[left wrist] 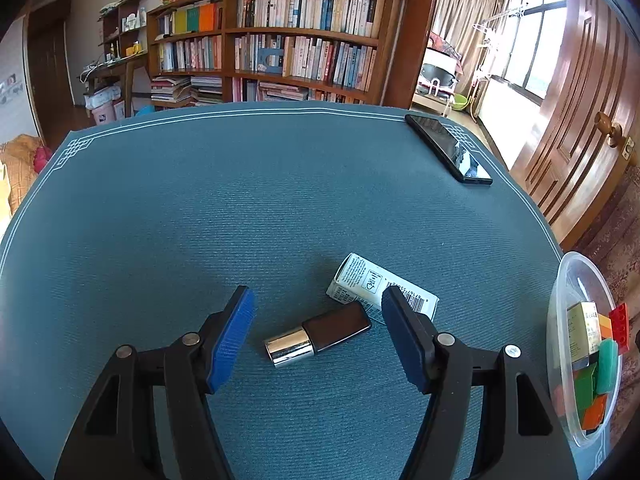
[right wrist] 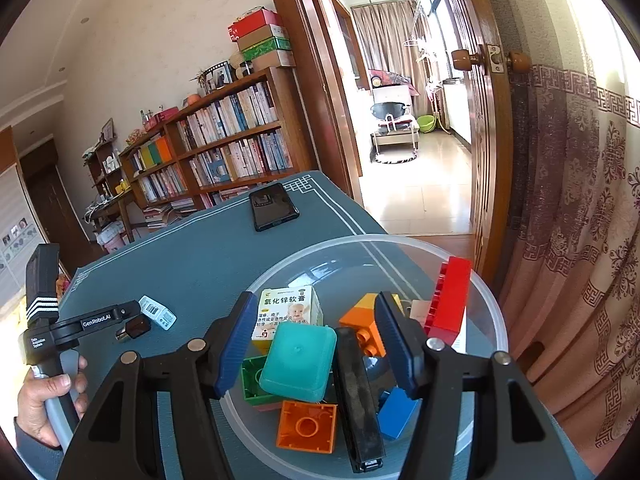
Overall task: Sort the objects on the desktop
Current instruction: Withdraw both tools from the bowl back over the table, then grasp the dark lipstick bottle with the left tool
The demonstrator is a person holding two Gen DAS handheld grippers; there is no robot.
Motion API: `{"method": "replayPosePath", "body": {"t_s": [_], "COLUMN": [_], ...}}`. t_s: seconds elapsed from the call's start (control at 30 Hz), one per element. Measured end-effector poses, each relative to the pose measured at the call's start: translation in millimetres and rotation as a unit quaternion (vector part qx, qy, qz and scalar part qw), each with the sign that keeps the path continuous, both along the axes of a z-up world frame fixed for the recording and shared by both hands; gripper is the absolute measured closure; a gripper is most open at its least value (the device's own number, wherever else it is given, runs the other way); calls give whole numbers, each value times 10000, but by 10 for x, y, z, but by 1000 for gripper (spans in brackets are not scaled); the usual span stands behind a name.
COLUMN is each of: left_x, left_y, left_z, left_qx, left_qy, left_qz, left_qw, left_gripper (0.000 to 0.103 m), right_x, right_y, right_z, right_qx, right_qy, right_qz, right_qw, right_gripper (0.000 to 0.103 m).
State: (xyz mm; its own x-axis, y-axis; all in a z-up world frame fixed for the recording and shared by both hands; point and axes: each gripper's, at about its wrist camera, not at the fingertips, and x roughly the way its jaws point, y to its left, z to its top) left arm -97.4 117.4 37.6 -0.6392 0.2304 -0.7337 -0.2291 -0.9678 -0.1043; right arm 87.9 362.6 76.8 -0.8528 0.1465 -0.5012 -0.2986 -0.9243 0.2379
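A lipstick (left wrist: 318, 334) with a silver base and dark cap lies on the teal mat, between the open fingers of my left gripper (left wrist: 318, 338). A white carton (left wrist: 382, 286) lies just behind it. My right gripper (right wrist: 316, 340) is open over the clear plastic bowl (right wrist: 486, 320), which holds a teal soap case (right wrist: 298, 362), a yellow ointment box (right wrist: 286, 310), a long black object (right wrist: 358, 396) and several toy bricks. The lipstick (right wrist: 134, 328) and carton (right wrist: 158, 312) also show in the right wrist view, under the left gripper's body (right wrist: 96, 322).
A black phone (left wrist: 448, 148) lies at the mat's far right corner; it also shows in the right wrist view (right wrist: 274, 206). The bowl (left wrist: 560, 300) sits at the table's right edge. A bookshelf (left wrist: 280, 40) and a wooden door (left wrist: 580, 120) stand beyond.
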Motion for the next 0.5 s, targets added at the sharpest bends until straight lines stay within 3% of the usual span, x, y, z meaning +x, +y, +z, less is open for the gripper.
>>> {"method": "replayPosePath", "body": {"t_s": [0.5], "left_x": [-15], "left_y": [-50], "left_z": [-65], "left_qx": [62], "left_qy": [40], "left_qz": [-143], "left_qw": [9999], "left_gripper": [33], "right_x": [6], "right_y": [-184], "right_z": [17], "right_qx": [50], "right_qy": [22], "right_qz": [351], "right_qw": [9994], "right_gripper": [36]}}
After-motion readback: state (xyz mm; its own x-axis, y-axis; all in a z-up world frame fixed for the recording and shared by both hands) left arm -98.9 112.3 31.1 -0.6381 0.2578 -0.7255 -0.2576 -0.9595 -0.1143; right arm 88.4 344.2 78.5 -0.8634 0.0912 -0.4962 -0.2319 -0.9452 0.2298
